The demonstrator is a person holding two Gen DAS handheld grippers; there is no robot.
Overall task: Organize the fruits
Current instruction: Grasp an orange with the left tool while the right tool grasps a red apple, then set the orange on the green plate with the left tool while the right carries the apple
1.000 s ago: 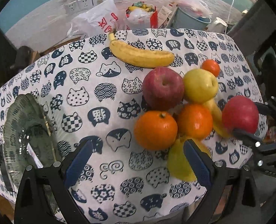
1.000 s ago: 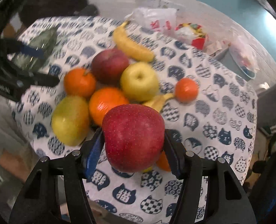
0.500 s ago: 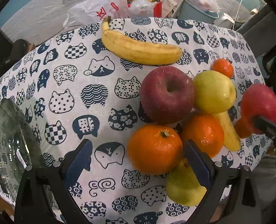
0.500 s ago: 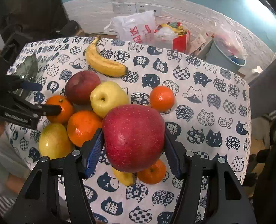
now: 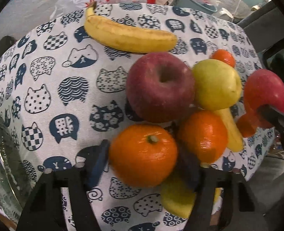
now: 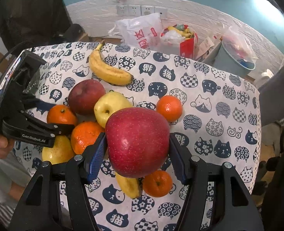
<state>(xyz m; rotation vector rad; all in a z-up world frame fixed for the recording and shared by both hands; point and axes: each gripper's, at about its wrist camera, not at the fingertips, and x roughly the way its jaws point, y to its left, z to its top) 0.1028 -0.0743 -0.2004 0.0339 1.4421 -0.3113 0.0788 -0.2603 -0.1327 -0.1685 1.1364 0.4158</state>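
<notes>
A pile of fruit lies on the cat-print tablecloth (image 5: 65, 88). My left gripper (image 5: 144, 152) points down over an orange (image 5: 142, 154); its jaws are closing and the blue pads touch the orange on both sides. Behind it are a dark red apple (image 5: 159, 86), a yellow apple (image 5: 215, 84), a second orange (image 5: 201, 134) and a banana (image 5: 128, 36). My right gripper (image 6: 137, 138) is shut on a bright red apple (image 6: 137, 144), held above the pile. In the right wrist view the left gripper (image 6: 55, 115) straddles the orange (image 6: 61, 115).
A glass dish (image 5: 1, 163) sits at the table's left edge. A yellow-green fruit (image 5: 176, 198), small mandarins (image 6: 169, 107) and a second banana (image 6: 128, 186) lie in the pile. A white bag (image 6: 142, 32), red box (image 6: 186, 44) and bin (image 6: 234, 61) stand behind the table.
My left gripper has come down over the orange and its jaws have closed in from wide open onto it. The right gripper has drawn back a little, still holding the red apple.
</notes>
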